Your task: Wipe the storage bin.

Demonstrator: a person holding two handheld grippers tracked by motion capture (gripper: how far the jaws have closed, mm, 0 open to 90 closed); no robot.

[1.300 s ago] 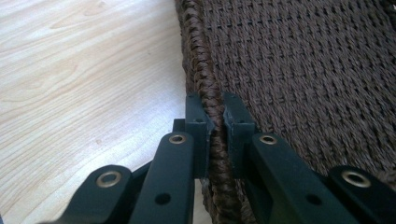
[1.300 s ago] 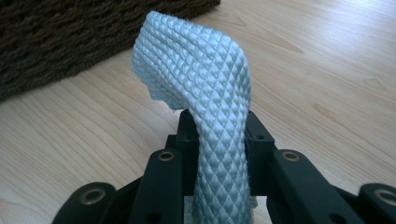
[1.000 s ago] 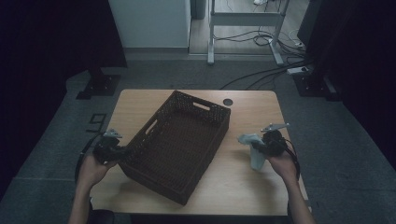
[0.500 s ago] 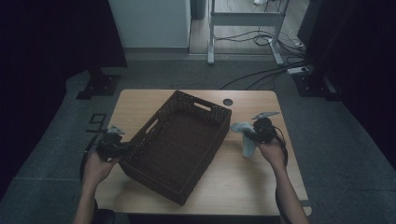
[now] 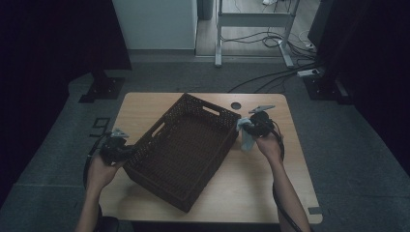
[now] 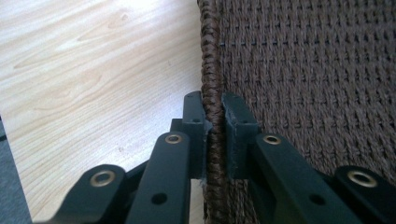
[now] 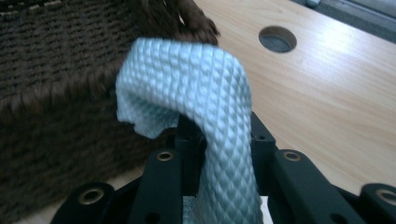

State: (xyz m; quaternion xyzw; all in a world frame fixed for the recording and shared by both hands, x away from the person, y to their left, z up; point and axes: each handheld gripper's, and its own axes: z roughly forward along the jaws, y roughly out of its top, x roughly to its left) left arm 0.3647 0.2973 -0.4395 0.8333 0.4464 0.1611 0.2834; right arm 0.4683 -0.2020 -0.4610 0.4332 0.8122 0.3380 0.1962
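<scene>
**Operator:** State the left side.

**Inspector:** The left forearm enters from the bottom edge of the high view and angles slightly outward. The left hand (image 5: 100, 170) carries the left gripper (image 5: 126, 151) at the left edge of the table. In the left gripper view the jaws stand nearly together, with the pads (image 6: 236, 133) pressed on either face of the woven basket rim (image 6: 210, 93).

**Operator:** State the right side.

**Inspector:** The right forearm extends up and inward. The right hand (image 5: 269, 145) carries the right gripper (image 5: 247, 128), clamped on a pale cloth (image 7: 205, 98).
</scene>
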